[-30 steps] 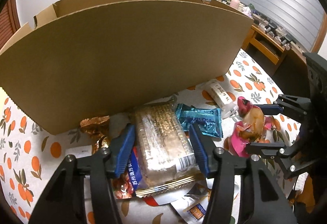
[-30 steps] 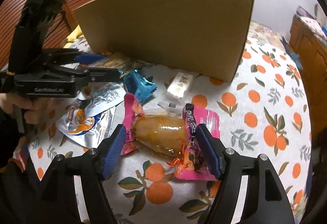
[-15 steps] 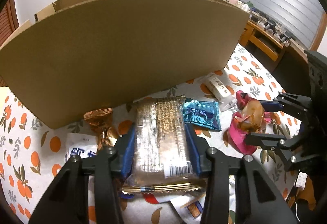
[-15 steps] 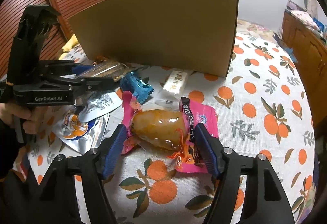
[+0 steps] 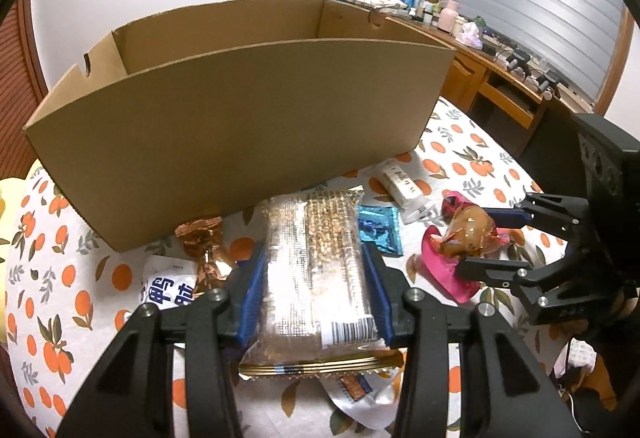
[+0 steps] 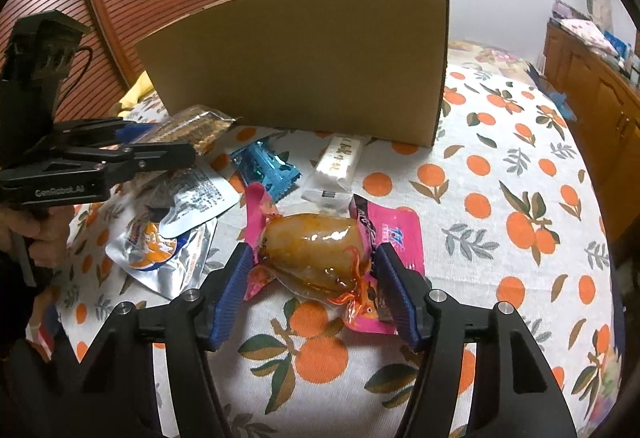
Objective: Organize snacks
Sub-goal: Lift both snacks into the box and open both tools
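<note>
Several snacks lie on the surface (image 6: 500, 166) in front of the box (image 5: 240, 110), which stands open at the top and blocks the far side. Between my two tools I see a blue packet (image 5: 380, 230), a white bar (image 6: 340, 162), a copper wrapper (image 5: 204, 250) near the box wall, and silver pouches (image 6: 168, 238) under and beside the left tool. A cloth with oranges covers the surface.

My left tool (image 5: 316, 302) points down and forward at the box. Its blue pads (image 5: 252, 302) press on both long sides of the cracker pack (image 5: 312, 266); it is clamped, and the pack's far end stands above the blue packet. In the right view the pack sticks out level from the tool, off the surface.

My right tool (image 6: 312, 294) also tilts down. Its jaws have just been closing around the pink pack (image 6: 312, 250) with the brown meat inside. The pads touch the crumpled pink edges on each side; whether they grip firmly I cannot tell. The pink pack lies on the cloth, near the white bar.
</note>
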